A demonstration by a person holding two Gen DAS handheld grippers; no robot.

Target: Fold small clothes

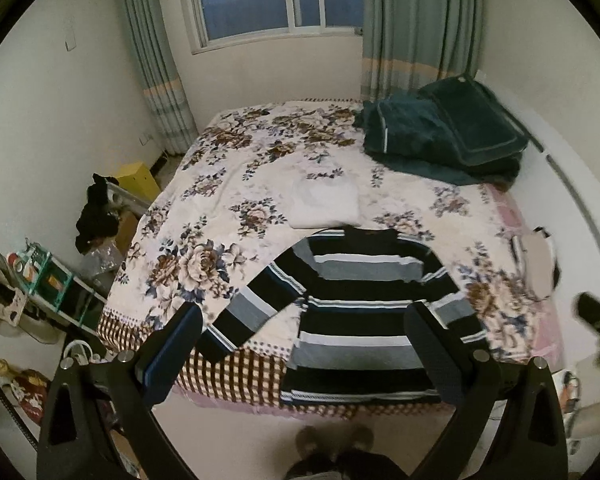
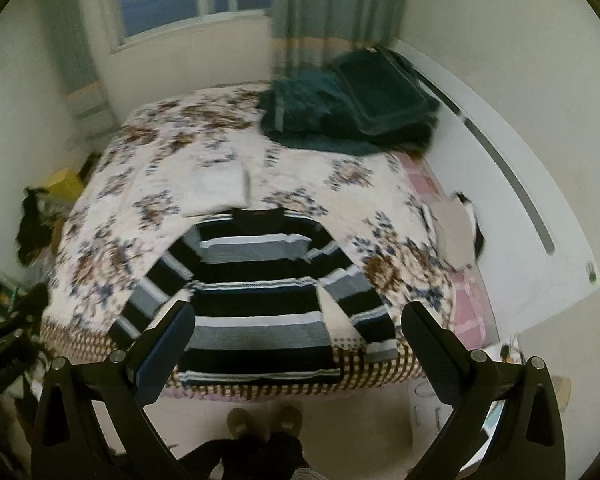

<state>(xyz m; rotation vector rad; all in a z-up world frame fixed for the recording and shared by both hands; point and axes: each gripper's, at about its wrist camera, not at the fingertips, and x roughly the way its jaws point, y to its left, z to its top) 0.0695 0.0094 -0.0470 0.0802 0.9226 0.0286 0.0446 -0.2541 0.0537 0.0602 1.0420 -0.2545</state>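
The bed with the floral cream bedspread (image 1: 228, 184) carries the black, grey and white striped knit sweater (image 1: 360, 304) at its near edge, spread flat, sleeves out, hem overhanging: unfolded. A folded white garment (image 1: 326, 202) just beyond the collar appears finished. A dark green bedding stack (image 1: 440, 136) occupies the far corner; the centre is free. Left gripper (image 1: 304, 354) and right gripper (image 2: 296, 350) hang released, holding nothing.

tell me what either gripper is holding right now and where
Nothing. The left gripper and right gripper are open above the spread striped sweater.
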